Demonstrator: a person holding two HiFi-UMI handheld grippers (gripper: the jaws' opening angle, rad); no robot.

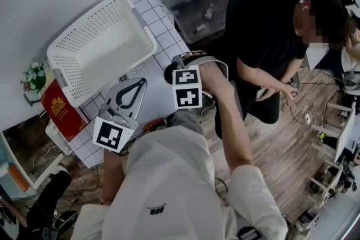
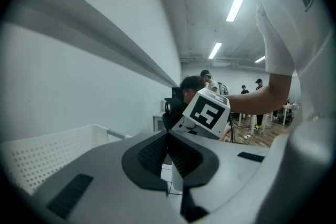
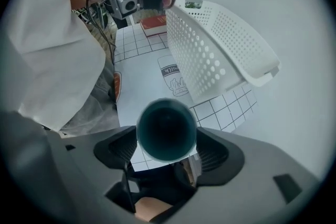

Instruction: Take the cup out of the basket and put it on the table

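Note:
A dark teal cup [image 3: 167, 129] sits mouth-up between the pads of my right gripper [image 3: 168, 148], which is shut on its sides and points straight down over the white gridded table [image 3: 139, 89]. In the head view that gripper shows only as its marker cube [image 1: 187, 87], beside the right end of the white perforated basket [image 1: 101, 45]. The basket's inside looks empty. My left gripper [image 1: 142, 84] lies low over the table in front of the basket, shut with nothing in it; its pads [image 2: 157, 152] meet at the tips. The basket's wall [image 2: 47, 157] stands to its left.
A red book [image 1: 61, 109] and a small pot of flowers [image 1: 35, 76] sit at the table's left end. A printed drawing of a cup [image 3: 176, 78] marks the tablecloth. A person in black [image 1: 264, 36] stands close by the table's right side.

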